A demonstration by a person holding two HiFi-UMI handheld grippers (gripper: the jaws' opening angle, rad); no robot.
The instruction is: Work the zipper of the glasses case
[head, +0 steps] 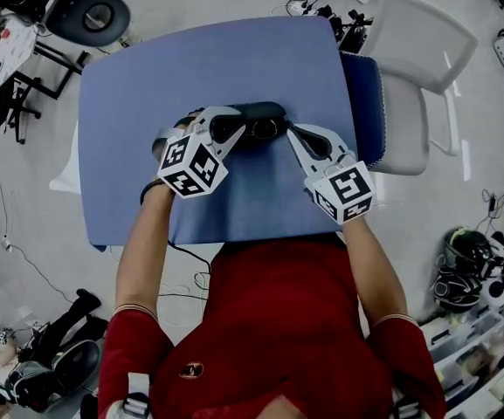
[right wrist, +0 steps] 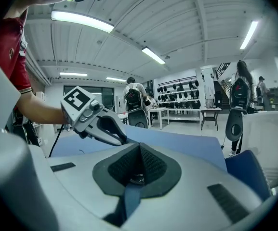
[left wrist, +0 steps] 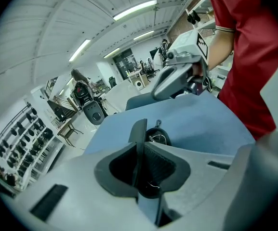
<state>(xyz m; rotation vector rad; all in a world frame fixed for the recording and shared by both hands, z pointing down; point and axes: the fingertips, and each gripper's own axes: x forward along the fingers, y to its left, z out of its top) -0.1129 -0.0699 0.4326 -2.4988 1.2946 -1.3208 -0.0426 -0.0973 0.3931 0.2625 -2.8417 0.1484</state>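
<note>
Grey workshop floor [head: 24, 225], strewn with cables and gear, surrounds a blue cloth-covered surface [head: 147, 85]. A black round-seated office chair [head: 94, 14] stands off its far left corner. A person in a red short-sleeved shirt [head: 278, 321] stands at the near edge with one tool in each hand.

On the left, the left tongs [head: 237, 127] reach in from the person's left at a downward slant, with their black-and-white marker cube [head: 190, 166] toward the person. Their tips lie at the left part of a dark, rounded glasses case [head: 265, 116], which rests on the cloth near the middle of the surface, between the two tools. In the left gripper view the jaws stand almost together, pinching a small metal zipper pull [left wrist: 150, 184] low between the pads. The case shows just past the tips, with a wire ring and a small clasp at its end.

Right of the case, the right tongs [head: 292, 132] come in from the person's right, and their own marker cube [head: 348, 190] also faces the person. Their tips meet the right end of the case. In the right gripper view the pads are pressed fully together. A small shiny bit shows low in the seam, but I cannot tell whether it is gripped.

Farther right, a white plastic chair [head: 426, 51] stands beside the surface, touching a dark blue panel [head: 367, 103] at the surface's edge.
</note>
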